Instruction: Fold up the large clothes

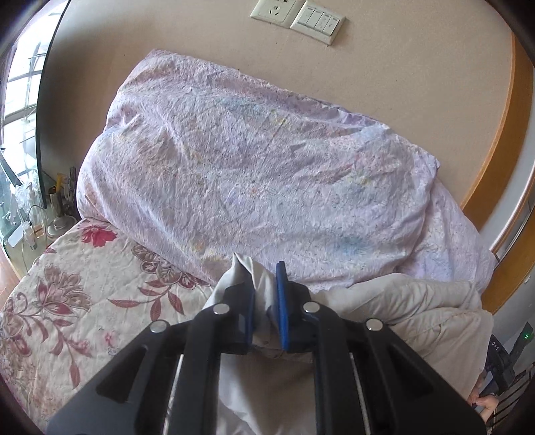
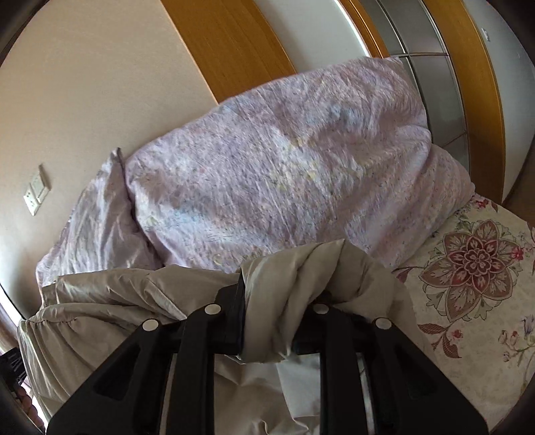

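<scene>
A beige padded jacket [image 1: 411, 311] is lifted over the bed, sagging between both grippers. My left gripper [image 1: 265, 301] is shut on a bunched edge of the jacket, which sticks up between its blue pads [image 1: 282, 301]. In the right wrist view the same jacket [image 2: 110, 301] spreads to the left and drapes over my right gripper [image 2: 281, 301], which is shut on a thick twisted fold of it. The fabric hides the right-hand finger's tip there.
A large pale lilac duvet [image 1: 254, 160] is heaped on the bed against the beige wall. The floral bedsheet [image 1: 67, 301] lies below it. A wall socket and switch [image 1: 297, 16] sit above. A glass side table with bottles [image 1: 30, 214] stands at left. A wooden wardrobe [image 2: 451, 67] is at right.
</scene>
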The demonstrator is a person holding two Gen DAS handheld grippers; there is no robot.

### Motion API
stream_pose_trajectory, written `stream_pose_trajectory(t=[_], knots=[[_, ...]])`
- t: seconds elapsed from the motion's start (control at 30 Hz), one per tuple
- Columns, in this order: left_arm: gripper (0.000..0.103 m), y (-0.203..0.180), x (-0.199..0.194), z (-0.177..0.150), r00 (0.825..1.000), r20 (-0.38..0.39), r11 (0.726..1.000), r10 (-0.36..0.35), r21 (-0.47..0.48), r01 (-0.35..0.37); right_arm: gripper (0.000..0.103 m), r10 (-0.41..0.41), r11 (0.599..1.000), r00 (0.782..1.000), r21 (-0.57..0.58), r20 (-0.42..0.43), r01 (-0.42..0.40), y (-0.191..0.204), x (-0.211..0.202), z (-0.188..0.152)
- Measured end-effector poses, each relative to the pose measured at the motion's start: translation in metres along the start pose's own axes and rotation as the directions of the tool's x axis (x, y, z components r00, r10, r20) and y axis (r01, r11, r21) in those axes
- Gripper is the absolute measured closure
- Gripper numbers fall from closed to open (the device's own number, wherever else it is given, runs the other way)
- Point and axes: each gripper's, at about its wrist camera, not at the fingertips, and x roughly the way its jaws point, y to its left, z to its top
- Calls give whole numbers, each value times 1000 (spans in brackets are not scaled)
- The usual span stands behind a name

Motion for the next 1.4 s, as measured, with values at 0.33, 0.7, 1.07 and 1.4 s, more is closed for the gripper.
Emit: stream_pose_trajectory(t=[0.33, 0.7, 1.07, 1.4], knots=[[19, -5, 1, -13, 990, 135, 998, 42, 32, -47, 22, 22, 999, 1000, 23, 8, -22, -4, 4, 4], [2, -81, -52, -81, 985, 158, 926, 70, 356, -123, 22, 20, 900, 996, -431, -85, -55, 60, -27, -38], [2, -87, 41, -102, 932, 83, 844, 353, 402, -355, 21, -149, 895, 960, -445, -236, 30, 53, 41, -76], [2, -50, 96, -93, 914, -25, 883, 404, 270, -383, 17, -179, 900, 952, -431, -249, 56, 47, 79, -86]])
